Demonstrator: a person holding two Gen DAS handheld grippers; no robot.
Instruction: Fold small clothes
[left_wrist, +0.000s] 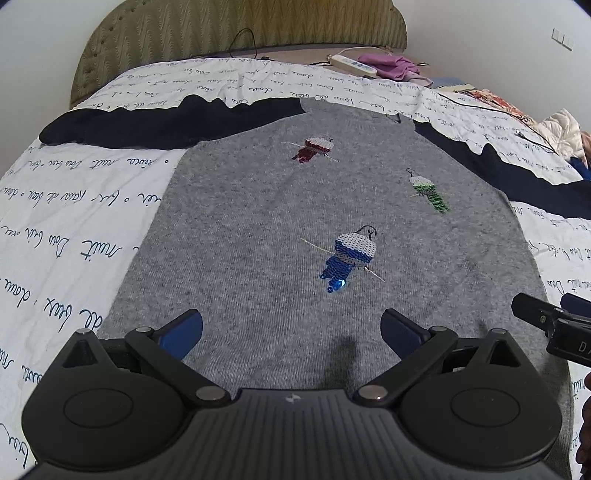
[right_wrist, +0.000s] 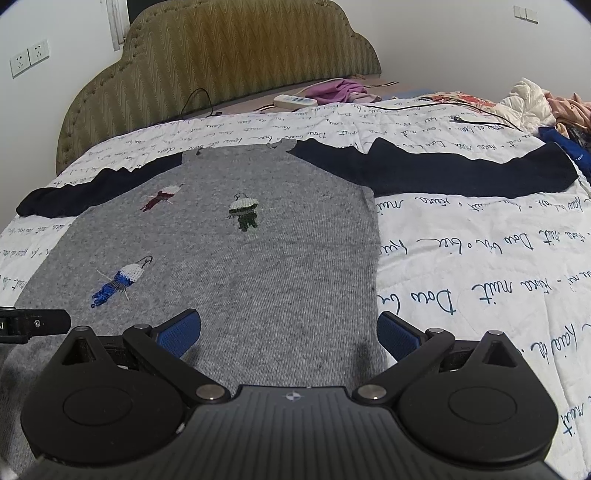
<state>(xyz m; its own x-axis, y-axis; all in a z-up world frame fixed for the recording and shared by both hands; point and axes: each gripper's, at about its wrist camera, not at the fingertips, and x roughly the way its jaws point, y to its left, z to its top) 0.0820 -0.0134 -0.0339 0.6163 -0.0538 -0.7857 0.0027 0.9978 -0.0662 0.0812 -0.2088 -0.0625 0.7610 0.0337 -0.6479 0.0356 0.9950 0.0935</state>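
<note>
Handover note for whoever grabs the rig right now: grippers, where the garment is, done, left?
Left gripper: open, empty, over the hem end of the grey sweater.
Right gripper: open, empty, over the hem end near the sweater's right edge.
Sweater: lies flat, front up, on the script-print bedspread; both navy sleeves, left sleeve and right sleeve, are spread outward.
Done: garment laid out; no fold visible.
Left: all folds, probably sleeves in first, then the body.
A power strip and other clothes sit by the headboard, clear of the work.

Left gripper (left_wrist: 291, 330), right gripper (right_wrist: 289, 331): fingers spread wide, empty.
</note>
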